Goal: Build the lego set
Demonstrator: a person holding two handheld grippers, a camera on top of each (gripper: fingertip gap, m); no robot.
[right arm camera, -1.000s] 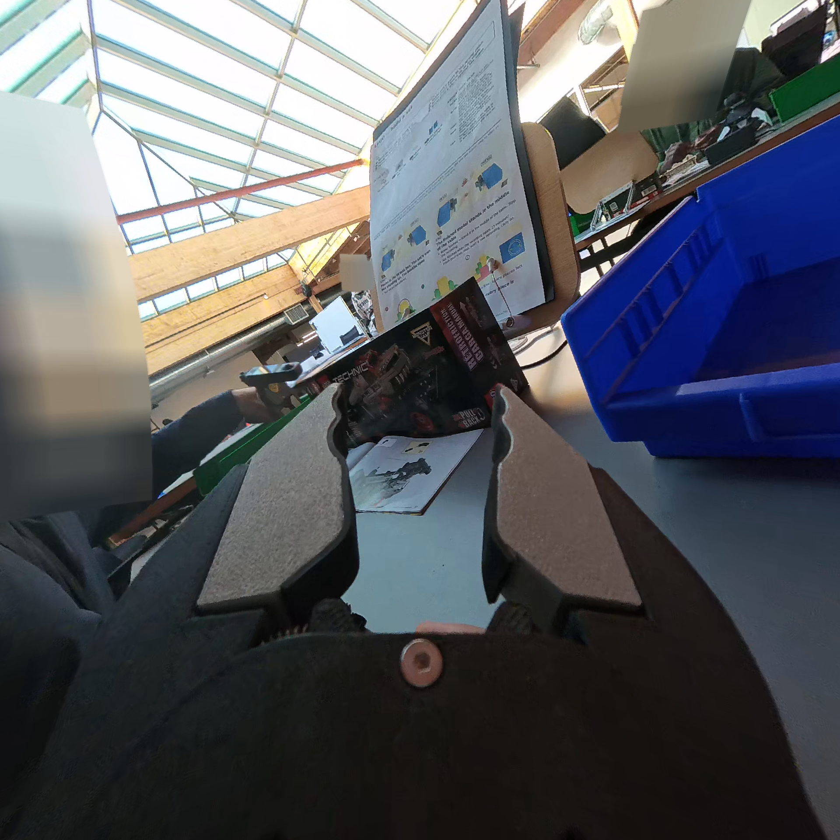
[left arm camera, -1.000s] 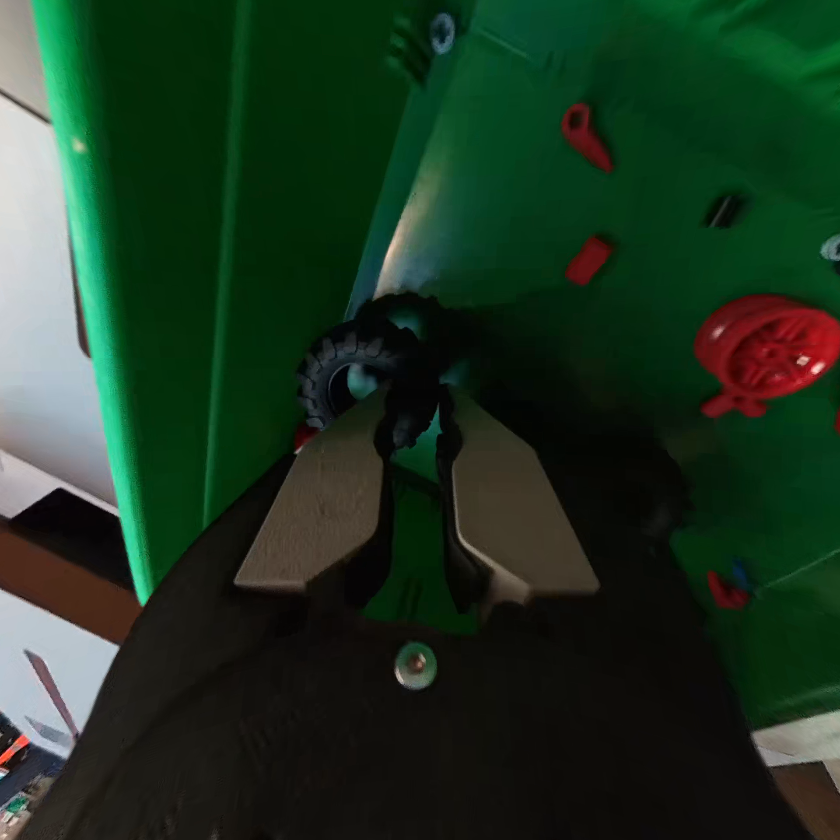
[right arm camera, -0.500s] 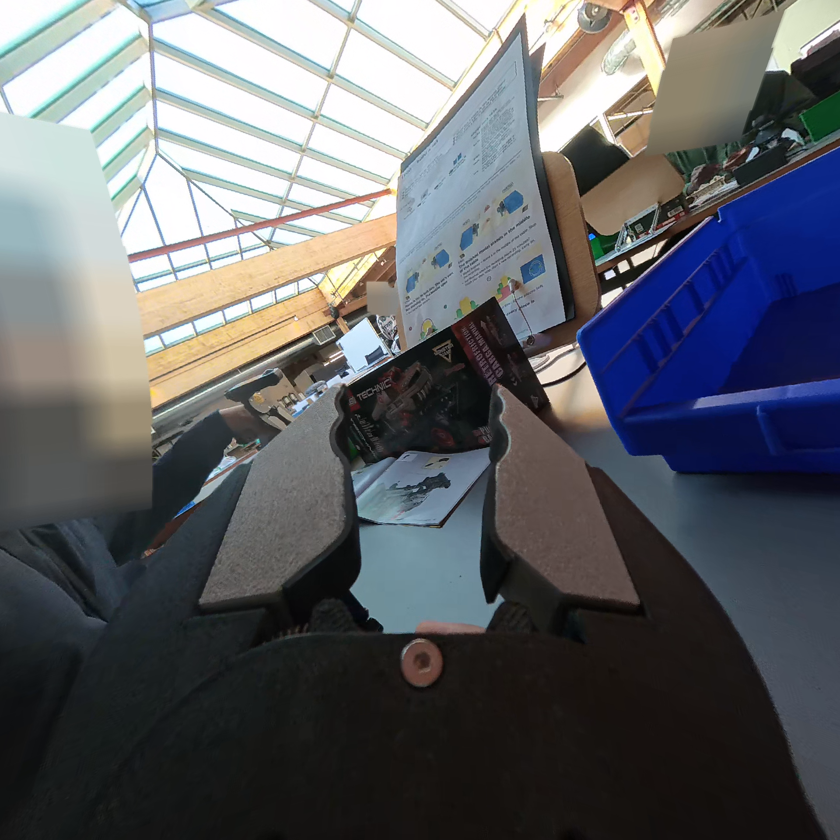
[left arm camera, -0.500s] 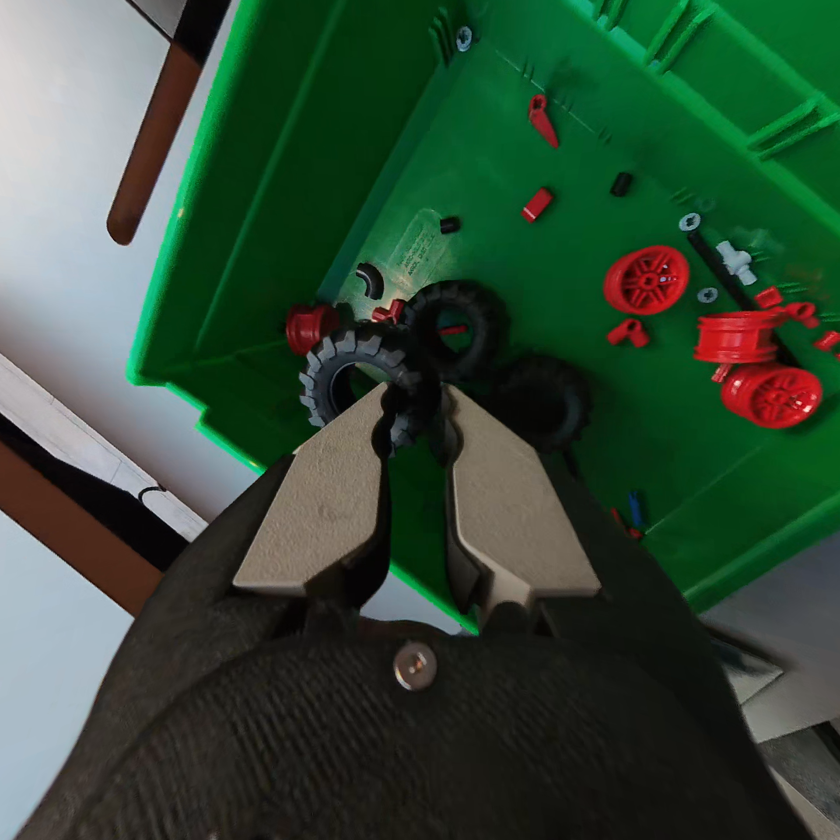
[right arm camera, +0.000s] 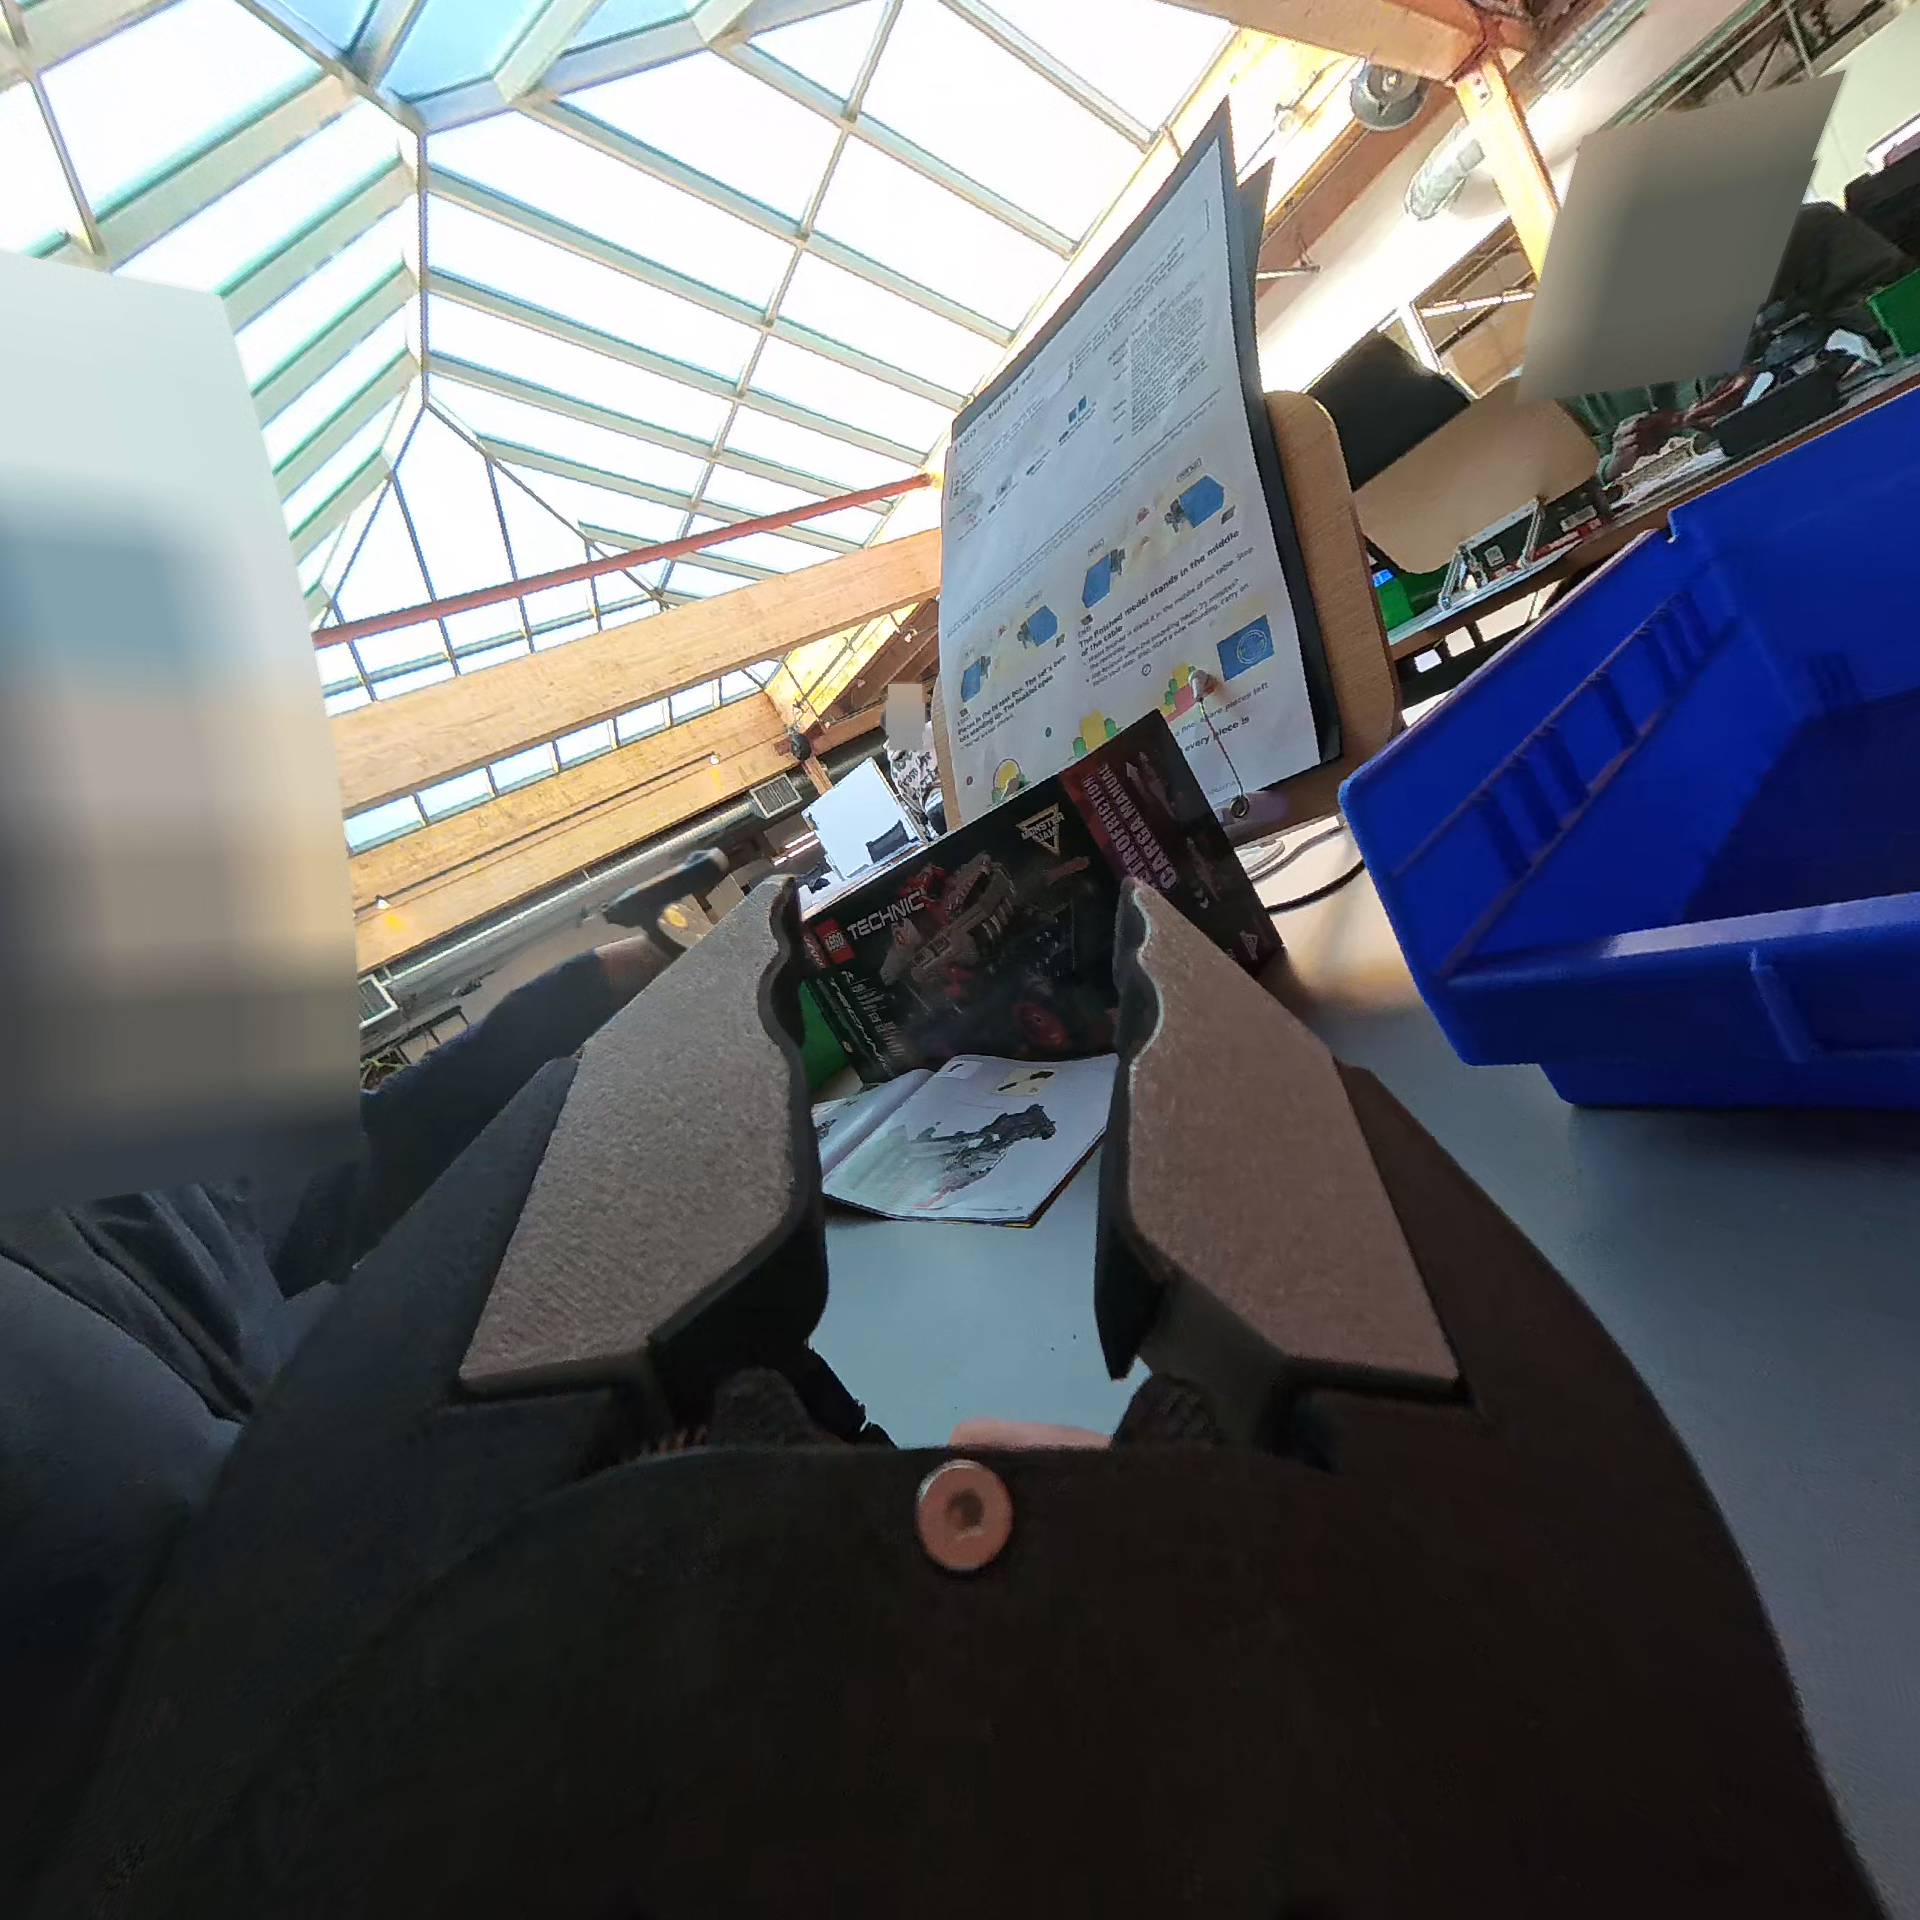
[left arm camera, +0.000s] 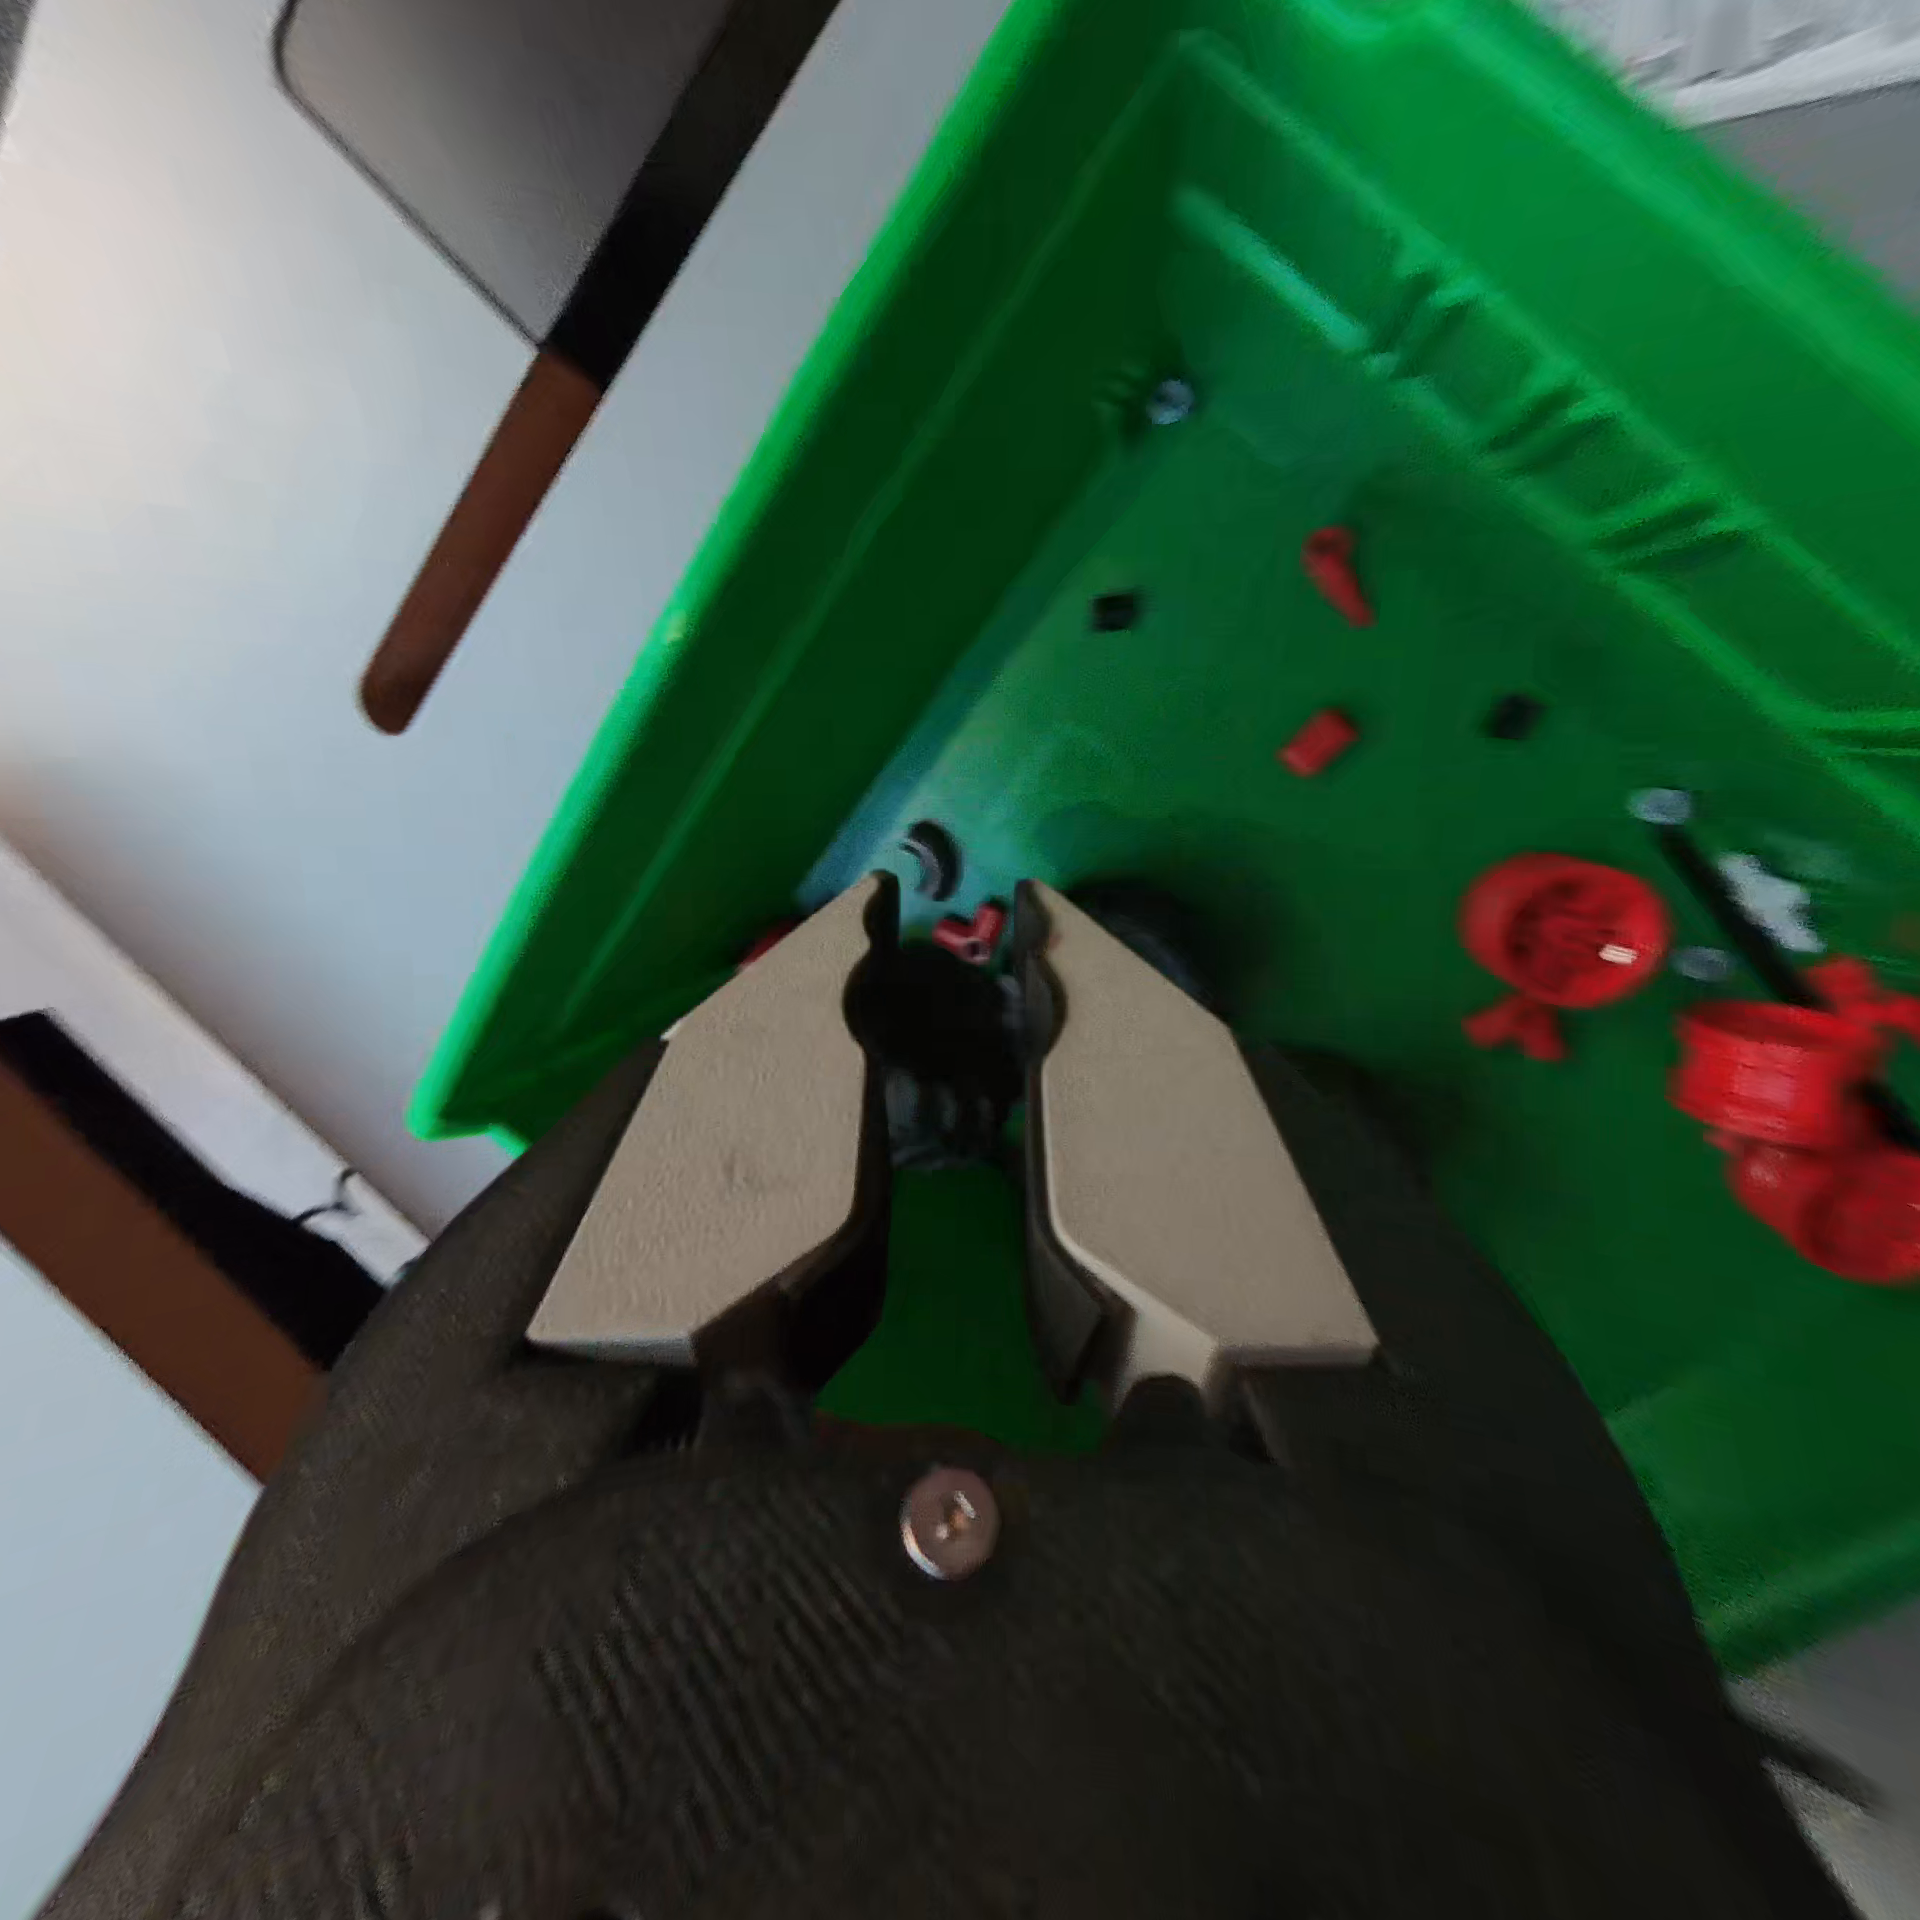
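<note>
In the left wrist view my left gripper is over the near left corner of a green bin. It is shut on a black tyre that sits between the fingers. The picture is blurred by motion. A small red connector and a second black tyre lie just past the tips. Red wheel hubs lie to the right on the bin floor. In the right wrist view my right gripper is open and empty above the grey table. It points at the set's box and an open booklet.
Small red and black pieces are scattered in the green bin. A blue bin stands at the right. A printed sheet on a wooden stand rises behind the box. A person's dark sleeve is at the left.
My left gripper has pulled back from the bin floor, and the black tyre now sits deeper between its fingers. My right gripper has tilted up slightly and stays open.
</note>
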